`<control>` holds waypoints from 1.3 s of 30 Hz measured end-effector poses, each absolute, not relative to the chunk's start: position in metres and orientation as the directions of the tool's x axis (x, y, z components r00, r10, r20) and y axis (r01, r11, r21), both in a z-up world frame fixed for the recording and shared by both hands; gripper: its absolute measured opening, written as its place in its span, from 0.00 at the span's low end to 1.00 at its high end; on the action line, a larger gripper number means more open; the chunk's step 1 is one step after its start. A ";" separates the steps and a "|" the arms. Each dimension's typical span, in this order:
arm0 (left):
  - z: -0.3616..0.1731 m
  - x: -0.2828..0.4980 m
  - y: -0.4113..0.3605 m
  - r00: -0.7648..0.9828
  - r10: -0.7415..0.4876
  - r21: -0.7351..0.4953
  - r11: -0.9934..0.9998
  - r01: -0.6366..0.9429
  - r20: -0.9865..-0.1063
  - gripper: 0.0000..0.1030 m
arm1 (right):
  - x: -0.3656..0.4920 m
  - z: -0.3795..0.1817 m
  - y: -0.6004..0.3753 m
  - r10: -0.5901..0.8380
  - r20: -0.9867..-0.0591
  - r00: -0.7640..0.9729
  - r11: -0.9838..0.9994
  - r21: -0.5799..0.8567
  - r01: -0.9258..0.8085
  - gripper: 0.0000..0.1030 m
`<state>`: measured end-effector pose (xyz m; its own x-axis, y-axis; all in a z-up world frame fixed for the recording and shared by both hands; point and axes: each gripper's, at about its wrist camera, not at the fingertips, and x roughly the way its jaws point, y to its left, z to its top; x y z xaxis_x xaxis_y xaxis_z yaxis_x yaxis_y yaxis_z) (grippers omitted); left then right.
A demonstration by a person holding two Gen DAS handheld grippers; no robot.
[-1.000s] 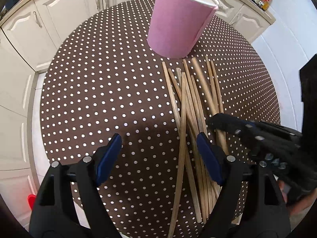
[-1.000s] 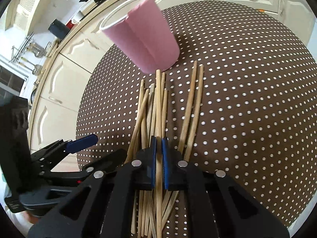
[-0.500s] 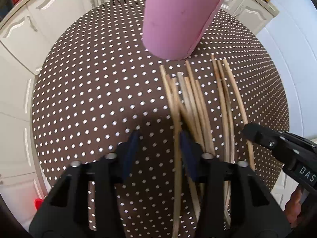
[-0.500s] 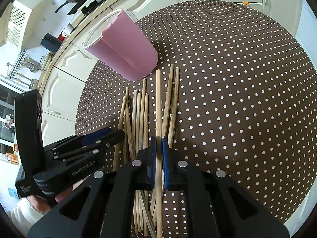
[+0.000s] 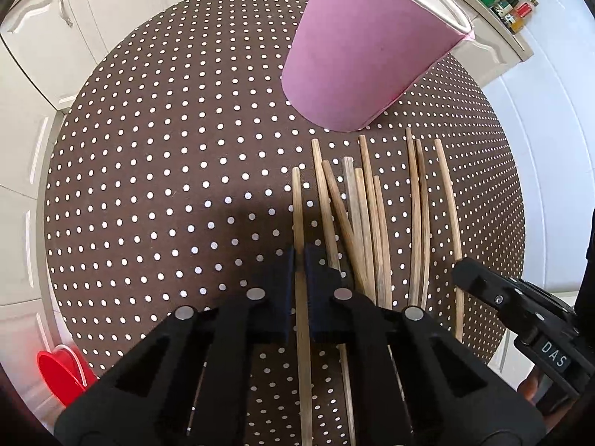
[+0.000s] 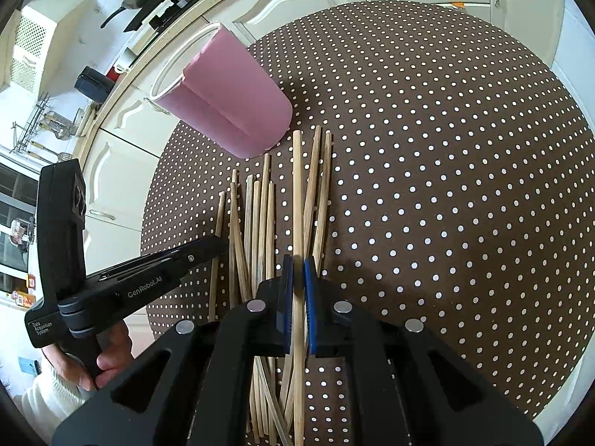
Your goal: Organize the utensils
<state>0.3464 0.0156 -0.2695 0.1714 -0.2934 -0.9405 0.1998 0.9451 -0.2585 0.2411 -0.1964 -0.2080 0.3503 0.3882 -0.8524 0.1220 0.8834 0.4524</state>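
A: Start big. What's on the tabletop (image 5: 156, 171)?

B: A pink cup (image 5: 368, 52) standing upright, our landmark. Just in front of it lies a loose fan of bamboo sticks (image 5: 366, 223), tips pointing at its base, none touching it that I can see.

A: What's new since a second ago?

B: The left hand-held gripper (image 5: 299, 260) was wide open then, half closed shortly after. Now its jaws are pinched onto one stick (image 5: 296, 204), the one at the left edge of the fan. The right hand-held gripper (image 6: 298, 271) is clamped on its own stick (image 6: 297, 193) as it was before; that one reaches nearest the cup's base.

A: So both have one each?

B: Yes. I'd judge both grasps are done and lifting toward the cup comes next. Nothing looks to be in the cup yet, though its inside is hidden.

A: The sticks themselves?

B: Thin, pale brown, round-ended, some crossing. A neighbour could drag along.
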 end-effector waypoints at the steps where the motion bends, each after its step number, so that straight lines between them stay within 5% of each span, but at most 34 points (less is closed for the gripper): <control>1: -0.269 0.343 0.017 0.162 -0.293 -0.260 0.946 0.195 -0.942 0.07 | 0.242 -0.208 -0.196 0.388 -0.854 0.348 0.883 0.452 0.124 0.05; 11: -0.264 0.338 -0.002 0.175 -0.203 -0.167 0.965 0.201 -0.963 0.07 | 0.247 -0.209 -0.191 0.399 -0.850 0.344 0.872 0.468 0.143 0.05; 22: -0.258 0.328 -0.007 0.205 -0.234 -0.198 0.963 0.180 -0.950 0.06 | 0.248 -0.199 -0.204 0.373 -0.832 0.410 0.862 0.475 0.180 0.05; 39: -0.151 0.296 0.021 0.411 -0.212 -0.178 0.977 0.121 -0.887 0.06 | 0.256 -0.145 -0.229 0.387 -0.742 0.547 0.852 0.515 0.096 0.05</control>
